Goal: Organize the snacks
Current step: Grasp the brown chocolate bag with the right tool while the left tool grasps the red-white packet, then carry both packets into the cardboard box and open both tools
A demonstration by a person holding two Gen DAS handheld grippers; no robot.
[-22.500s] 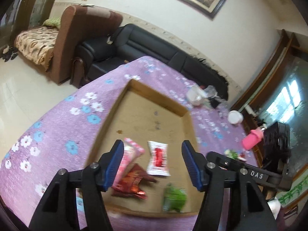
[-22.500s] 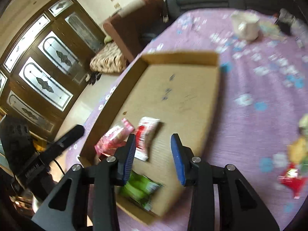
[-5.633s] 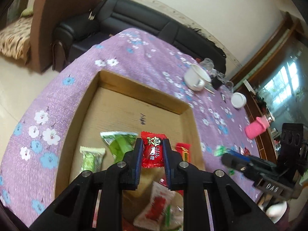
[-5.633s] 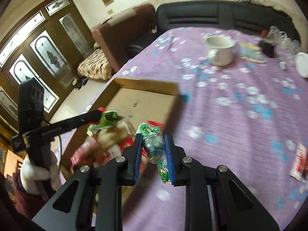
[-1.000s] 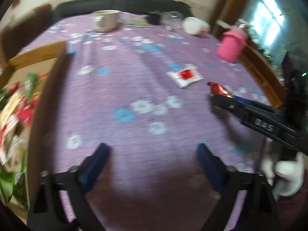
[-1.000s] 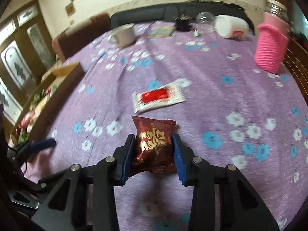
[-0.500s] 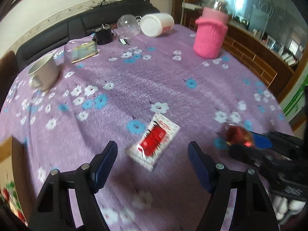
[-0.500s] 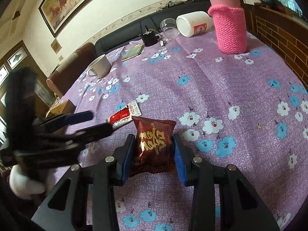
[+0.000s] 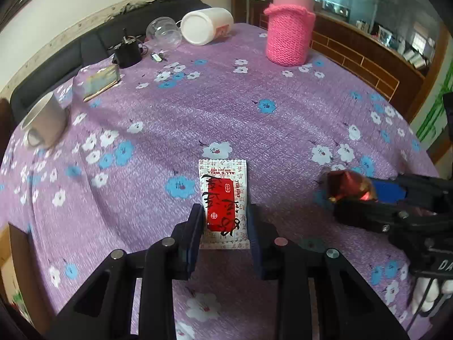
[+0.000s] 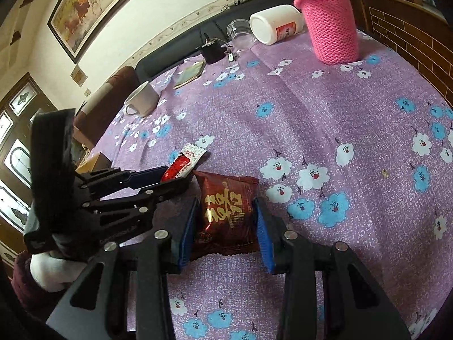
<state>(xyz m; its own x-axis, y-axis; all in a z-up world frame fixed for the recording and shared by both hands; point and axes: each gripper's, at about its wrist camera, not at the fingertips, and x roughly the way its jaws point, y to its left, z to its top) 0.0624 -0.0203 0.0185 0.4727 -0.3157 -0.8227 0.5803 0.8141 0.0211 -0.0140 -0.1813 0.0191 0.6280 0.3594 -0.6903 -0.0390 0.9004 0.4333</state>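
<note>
A white snack packet with a red panel [image 9: 223, 181] lies on the purple flowered tablecloth [image 9: 254, 124]. My left gripper [image 9: 225, 212] has its jaws closing on the packet's near end, and both pads touch its long edges. The right wrist view shows the same packet [image 10: 185, 158] sticking out past the left gripper [image 10: 170, 177]. My right gripper [image 10: 225, 206] is shut on a dark red snack bag with gold letters [image 10: 226, 212], held just above the cloth. That bag [image 9: 348, 188] and the right gripper [image 9: 339, 195] show at the right of the left wrist view.
At the far side stand a jar in a pink knitted sleeve [image 9: 288, 39], a tipped white jar [image 9: 206, 25], a glass [image 9: 164, 31], a black holder [image 9: 127, 53], a booklet [image 9: 102, 82] and a white mug [image 9: 42, 124]. A cardboard box corner [image 10: 90, 161] shows left.
My left gripper came over the white-and-red packet and its wide jaws closed in around it. The right gripper has kept its hold on the dark red bag, shifting only a little.
</note>
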